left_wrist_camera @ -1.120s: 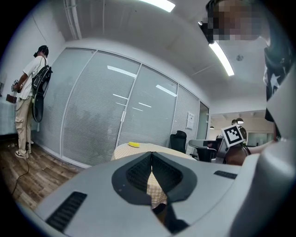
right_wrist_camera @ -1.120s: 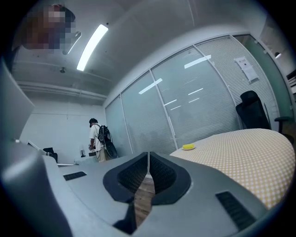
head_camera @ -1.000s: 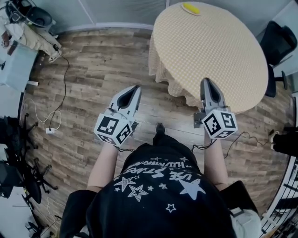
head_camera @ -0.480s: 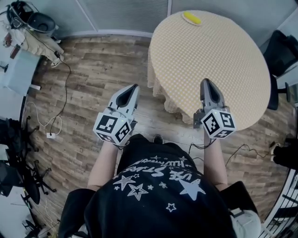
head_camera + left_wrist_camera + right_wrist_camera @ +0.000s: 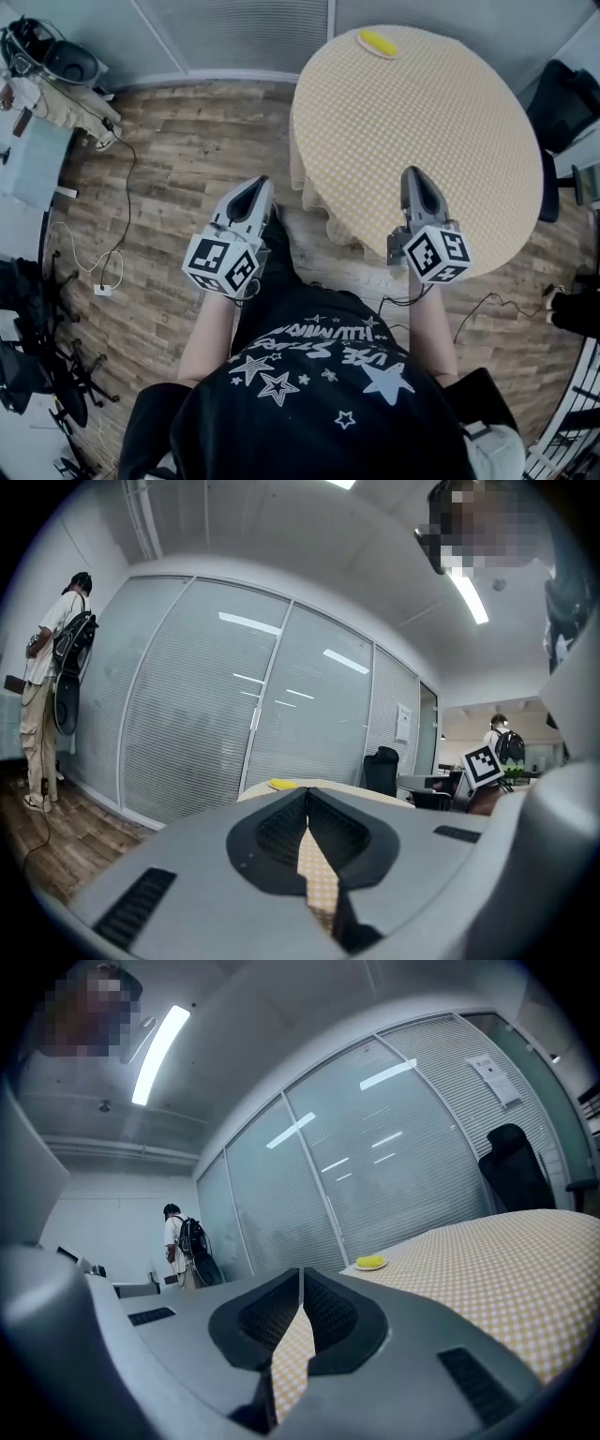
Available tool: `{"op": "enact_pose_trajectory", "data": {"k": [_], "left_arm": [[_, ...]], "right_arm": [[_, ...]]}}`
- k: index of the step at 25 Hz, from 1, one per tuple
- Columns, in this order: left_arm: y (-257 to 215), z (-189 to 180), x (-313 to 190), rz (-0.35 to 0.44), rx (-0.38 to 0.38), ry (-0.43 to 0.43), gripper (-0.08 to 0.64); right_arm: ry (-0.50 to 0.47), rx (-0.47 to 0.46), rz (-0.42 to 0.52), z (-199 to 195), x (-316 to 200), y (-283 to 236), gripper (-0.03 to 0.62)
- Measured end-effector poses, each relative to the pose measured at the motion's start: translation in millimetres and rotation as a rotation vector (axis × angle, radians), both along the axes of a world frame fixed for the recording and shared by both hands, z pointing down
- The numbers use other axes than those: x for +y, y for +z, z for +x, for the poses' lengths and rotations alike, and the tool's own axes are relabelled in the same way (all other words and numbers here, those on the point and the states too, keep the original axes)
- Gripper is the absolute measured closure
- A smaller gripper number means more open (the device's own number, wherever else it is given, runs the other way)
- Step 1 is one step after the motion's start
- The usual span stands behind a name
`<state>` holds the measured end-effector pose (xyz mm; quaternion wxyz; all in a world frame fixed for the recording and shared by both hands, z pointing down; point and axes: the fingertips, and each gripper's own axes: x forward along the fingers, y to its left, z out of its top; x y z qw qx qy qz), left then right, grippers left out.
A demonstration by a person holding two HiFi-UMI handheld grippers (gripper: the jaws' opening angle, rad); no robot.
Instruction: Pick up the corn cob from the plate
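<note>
Two claws are held out level in front of the person, one in each hand, and both are closed tip to tip with nothing between the jaws. The left claw (image 5: 256, 182) hangs over the wooden floor (image 5: 187, 150), just off the draped edge of the round desk (image 5: 441, 122). The right claw (image 5: 413, 172) shows against the near side of the desk's checked yellow cloth.

The corn cob (image 5: 378, 41) lies on a small pale plate (image 5: 371, 1267) at the far edge of the desk, close to the glass wall (image 5: 375, 1176) with its blinds. It is well apart from both claws and neither touches it. In the right gripper view the cob sits a little to the right of the closed tips, far down the cloth; in the left gripper view it peeks just over the claw's body, slightly left of the tips.

A black office chair (image 5: 562, 84) stands just beside the desk on the right. A person with a backpack (image 5: 180, 1244) stands by the glass wall, and a loose cable (image 5: 117, 216) trails over the floor on the left
</note>
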<state>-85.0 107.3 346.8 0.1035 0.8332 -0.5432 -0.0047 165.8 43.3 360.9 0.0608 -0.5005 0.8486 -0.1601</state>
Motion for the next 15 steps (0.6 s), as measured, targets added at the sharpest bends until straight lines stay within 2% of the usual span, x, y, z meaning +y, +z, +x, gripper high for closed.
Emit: {"op": "enact_pose_trajectory", "data": {"k": [5,10,15], "left_arm": [[3.8,-3.9,-43.8,0.007,0.005,0.052,0.554],[5.9,-10.0,-98.2,0.004,0.016,0.112,0.554],[6.8,-22.3,-157.8,-0.011,0.031,0.176,0.554]], "right_arm": [[0.065,0.033,0.003,-0.1,-29.3,0.2,0.560],[0.145,0.055,-0.040,-2.7,-65.9,9.7,0.560],[0.186,0.042,-0.065,-20.1,-107.1,11.9,0.558]]}}
